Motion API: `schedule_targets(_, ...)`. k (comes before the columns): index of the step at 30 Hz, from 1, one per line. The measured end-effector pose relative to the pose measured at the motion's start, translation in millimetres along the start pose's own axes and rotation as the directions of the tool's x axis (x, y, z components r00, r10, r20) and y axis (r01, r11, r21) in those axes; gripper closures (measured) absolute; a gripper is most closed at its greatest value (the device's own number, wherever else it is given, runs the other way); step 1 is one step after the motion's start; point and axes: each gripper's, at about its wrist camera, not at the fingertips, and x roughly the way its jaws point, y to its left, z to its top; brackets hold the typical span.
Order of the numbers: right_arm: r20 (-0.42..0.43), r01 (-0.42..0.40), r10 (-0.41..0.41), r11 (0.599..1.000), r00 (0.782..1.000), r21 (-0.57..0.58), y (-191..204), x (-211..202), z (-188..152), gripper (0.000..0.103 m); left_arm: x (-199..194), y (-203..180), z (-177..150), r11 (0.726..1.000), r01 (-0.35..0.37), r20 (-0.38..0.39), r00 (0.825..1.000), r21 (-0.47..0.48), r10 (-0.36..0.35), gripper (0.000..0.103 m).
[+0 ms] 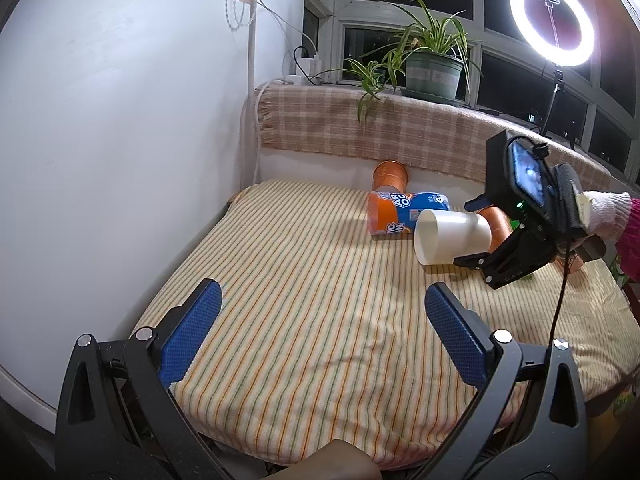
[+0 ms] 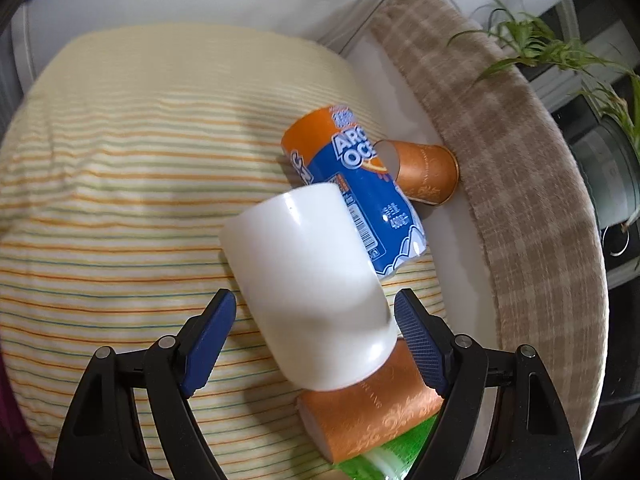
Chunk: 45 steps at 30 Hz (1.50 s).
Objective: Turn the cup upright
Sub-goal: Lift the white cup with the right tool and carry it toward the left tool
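A white cup [image 1: 452, 236] lies on its side on the striped cloth, mouth toward the left; it also shows in the right wrist view [image 2: 316, 292]. My right gripper [image 2: 316, 334] is open, its blue pads on either side of the cup's base end, with a gap showing at the left pad. From the left wrist view my right gripper [image 1: 480, 258] sits at the cup's right end. My left gripper [image 1: 322, 328] is open and empty, well in front of the cup above the cloth.
An orange-and-blue cup [image 2: 352, 184] lies behind the white cup. A copper cup [image 2: 424, 172] lies against the plaid-covered ledge [image 2: 520, 200]; another copper cup [image 2: 368, 412] and something green [image 2: 396, 456] lie under my right gripper. A white wall [image 1: 120, 140] stands left; a potted plant [image 1: 434, 72] and ring light [image 1: 552, 22] are behind.
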Motion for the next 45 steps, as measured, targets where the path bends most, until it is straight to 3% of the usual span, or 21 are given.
schedule_targets(6, -0.017, 0.051, -0.053, 0.996, 0.998, -0.068, 7.2, 11.1, 0.0, 0.022, 1.6, 4.0, -0.6, 1.0, -0.01, -0.002, 1.0, -0.009, 0.01, 0.0)
schedule_targets(16, 0.028, 0.058, -0.056, 0.995, 0.998, -0.084, 12.3, 6.8, 2.1, 0.026, 3.9, 4.7, -0.6, 1.0, -0.013, -0.01, 1.0, -0.017, 0.013, 0.0)
schedule_targets(26, 0.108, 0.029, -0.027, 1.0, 0.994, -0.012, 27.3, -23.5, -5.3, 0.027, -2.1, -0.6, -1.0, 1.0, -0.017, 0.008, 1.0, -0.006, 0.017, 0.0)
schedule_targets(33, 0.168, 0.01, -0.029, 0.993, 0.985, 0.114, 34.7, -49.1, -20.3, 0.031, -5.8, -8.6, -1.6, 1.0, -0.001, 0.012, 1.0, 0.008, 0.001, 0.0)
schedule_targets(41, 0.178, -0.1, 0.037, 0.927, 0.983, 0.361, 39.4, -62.4, -55.3, 0.031, -5.6, -16.0, -2.9, 1.0, 0.015, 0.01, 1.0, 0.023, -0.015, 0.0)
schedule_targets(43, 0.154, -0.11, 0.045, 0.889, 0.987, 0.445, 38.8, -61.3, -63.3, 0.031, -4.8, -19.0, -3.4, 0.999, 0.022, 0.008, 1.0, 0.027, -0.022, 0.0)
schedule_targets(45, 0.14, -0.118, 0.047, 0.82, 0.989, 0.56, 35.1, -63.8, -72.1, 0.031, -4.8, -21.9, -3.9, 0.999, 0.025, 0.007, 1.0, 0.029, -0.025, 0.0)
